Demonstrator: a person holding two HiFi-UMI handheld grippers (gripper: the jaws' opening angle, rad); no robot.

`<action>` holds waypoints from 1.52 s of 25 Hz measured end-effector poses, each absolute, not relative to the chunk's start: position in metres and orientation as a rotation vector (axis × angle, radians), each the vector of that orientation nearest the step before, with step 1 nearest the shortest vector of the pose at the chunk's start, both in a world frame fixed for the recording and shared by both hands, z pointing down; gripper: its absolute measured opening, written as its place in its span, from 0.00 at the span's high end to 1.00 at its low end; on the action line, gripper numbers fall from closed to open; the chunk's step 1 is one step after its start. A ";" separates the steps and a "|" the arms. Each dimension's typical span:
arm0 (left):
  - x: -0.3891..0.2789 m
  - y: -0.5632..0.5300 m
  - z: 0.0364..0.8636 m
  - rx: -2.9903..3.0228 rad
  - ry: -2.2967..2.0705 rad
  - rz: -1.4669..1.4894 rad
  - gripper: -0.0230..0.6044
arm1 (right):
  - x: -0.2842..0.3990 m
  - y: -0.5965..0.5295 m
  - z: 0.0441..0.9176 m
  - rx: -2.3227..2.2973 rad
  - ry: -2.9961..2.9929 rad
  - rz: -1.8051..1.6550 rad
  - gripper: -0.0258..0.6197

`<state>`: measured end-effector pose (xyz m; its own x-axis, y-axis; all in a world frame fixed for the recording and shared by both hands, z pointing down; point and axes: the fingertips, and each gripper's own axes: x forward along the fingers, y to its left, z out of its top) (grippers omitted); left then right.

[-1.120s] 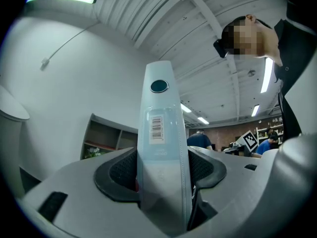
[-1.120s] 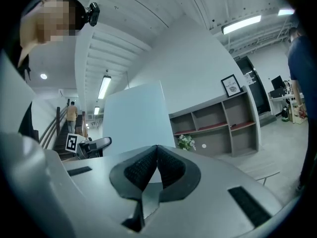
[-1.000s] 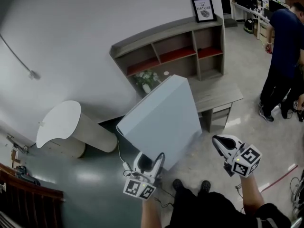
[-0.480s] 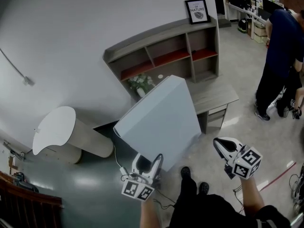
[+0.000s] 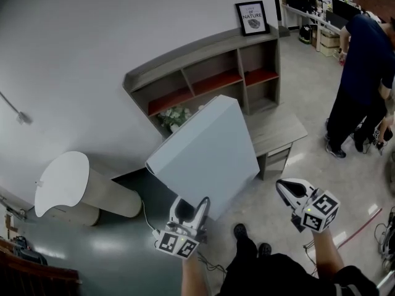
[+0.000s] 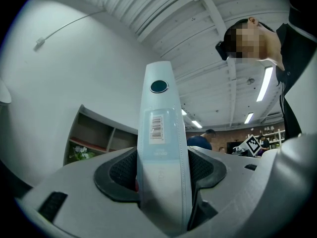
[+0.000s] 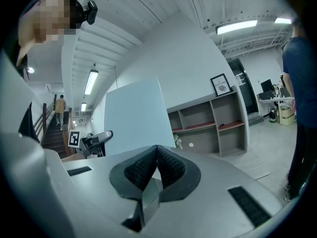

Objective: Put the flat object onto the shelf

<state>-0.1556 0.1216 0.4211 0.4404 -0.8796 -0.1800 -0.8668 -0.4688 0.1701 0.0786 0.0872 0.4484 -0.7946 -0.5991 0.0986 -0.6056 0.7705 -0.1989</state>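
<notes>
A large flat pale-blue box (image 5: 207, 153) is held up in the air, tilted, in front of the grey shelf unit (image 5: 203, 76). My left gripper (image 5: 188, 211) is shut on the box's lower edge; in the left gripper view the box's narrow side (image 6: 161, 148), with a barcode label, runs up between the black pads (image 6: 124, 170). My right gripper (image 5: 290, 190) hangs to the right of the box, shut and holding nothing. In the right gripper view the box face (image 7: 133, 118) stands at the left with the shelf (image 7: 208, 125) behind it.
A low grey desk (image 5: 274, 134) stands before the shelf. A framed picture (image 5: 251, 17) tops the shelf, and flowers (image 5: 173, 116) sit low in it. A white round-topped table (image 5: 62, 180) is at the left. A person in dark clothes (image 5: 358, 73) stands at the right.
The view has shifted: shelf and desk have slid left and slightly down in the picture. The left gripper still grips the box, and both grippers keep their places.
</notes>
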 end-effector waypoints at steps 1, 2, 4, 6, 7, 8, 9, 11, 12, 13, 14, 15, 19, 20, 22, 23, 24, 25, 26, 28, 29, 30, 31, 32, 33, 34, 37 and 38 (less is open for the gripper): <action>-0.160 0.112 0.420 2.624 -1.582 -0.383 0.49 | 0.074 0.079 0.446 0.998 -2.925 0.336 0.94; -0.165 0.103 0.419 2.627 -1.575 -0.388 0.49 | 0.069 0.071 0.442 1.000 -2.924 0.325 0.94; -0.175 0.084 0.415 2.637 -1.563 -0.400 0.49 | 0.059 0.053 0.435 1.011 -2.922 0.299 0.94; -0.185 0.066 0.411 2.649 -1.549 -0.411 0.49 | 0.051 0.036 0.428 1.029 -2.922 0.276 0.94; -0.190 0.057 0.409 2.657 -1.539 -0.415 0.49 | 0.047 0.028 0.425 1.040 -2.922 0.267 0.94; -0.194 0.049 0.407 2.664 -1.530 -0.418 0.49 | 0.042 0.021 0.423 1.050 -2.920 0.260 0.94; -0.199 0.040 0.406 2.670 -1.520 -0.420 0.49 | 0.037 0.014 0.421 1.061 -2.918 0.254 0.94; -0.208 0.024 0.401 2.687 -1.501 -0.420 0.49 | 0.028 0.001 0.419 1.079 -2.914 0.247 0.94; -0.213 0.016 0.399 2.697 -1.492 -0.418 0.49 | 0.023 -0.005 0.417 1.086 -2.915 0.244 0.94; -0.218 0.009 0.397 2.709 -1.484 -0.415 0.49 | 0.018 -0.012 0.416 1.093 -2.916 0.241 0.94; -0.222 0.001 0.395 2.721 -1.476 -0.412 0.49 | 0.014 -0.017 0.416 1.099 -2.917 0.239 0.94; -0.226 -0.005 0.393 2.732 -1.467 -0.409 0.49 | 0.009 -0.023 0.416 1.105 -2.914 0.239 0.94; -0.240 -0.029 0.390 2.773 -1.423 -0.393 0.49 | -0.008 -0.039 0.423 1.137 -2.894 0.249 0.94; -0.242 -0.035 0.389 2.782 -1.412 -0.387 0.49 | -0.011 -0.042 0.424 1.146 -2.890 0.253 0.94; -0.245 -0.047 0.387 2.797 -1.392 -0.377 0.49 | -0.016 -0.049 0.424 1.156 -2.880 0.259 0.94; -0.246 -0.053 0.385 2.803 -1.384 -0.374 0.49 | -0.018 -0.052 0.424 1.157 -2.875 0.260 0.94; -0.247 -0.058 0.384 2.810 -1.375 -0.372 0.49 | -0.019 -0.054 0.424 1.158 -2.869 0.259 0.94; -0.247 -0.062 0.382 2.816 -1.365 -0.371 0.49 | -0.020 -0.057 0.424 1.162 -2.862 0.260 0.94; -0.247 -0.067 0.380 2.821 -1.356 -0.371 0.49 | -0.020 -0.059 0.425 1.168 -2.855 0.263 0.94; -0.247 -0.076 0.375 2.827 -1.346 -0.370 0.49 | -0.019 -0.064 0.425 1.183 -2.846 0.270 0.94; -0.246 -0.080 0.372 2.828 -1.345 -0.366 0.49 | -0.018 -0.066 0.425 1.189 -2.845 0.274 0.94; -0.245 -0.083 0.368 2.828 -1.344 -0.361 0.49 | -0.018 -0.067 0.424 1.193 -2.845 0.277 0.94; -0.244 -0.086 0.365 2.829 -1.341 -0.354 0.49 | -0.017 -0.069 0.423 1.194 -2.847 0.279 0.94; -0.243 -0.089 0.361 2.832 -1.336 -0.348 0.49 | -0.017 -0.072 0.423 1.193 -2.849 0.280 0.94; -0.241 -0.093 0.357 2.838 -1.331 -0.344 0.49 | -0.017 -0.075 0.423 1.190 -2.851 0.279 0.94; -0.239 -0.097 0.352 2.845 -1.327 -0.343 0.49 | -0.016 -0.081 0.423 1.186 -2.855 0.278 0.94; -0.232 -0.115 0.338 2.863 -1.319 -0.358 0.49 | -0.010 -0.099 0.422 1.170 -2.877 0.274 0.94; -0.229 -0.122 0.333 2.870 -1.315 -0.361 0.49 | -0.007 -0.104 0.421 1.166 -2.889 0.274 0.94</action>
<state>-0.2290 -0.1215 0.3328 0.6319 -0.7432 -0.2200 -0.7514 -0.6570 0.0613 -0.0071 -0.1038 0.4207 -0.7221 -0.6873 0.0785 -0.6898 0.7068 -0.1567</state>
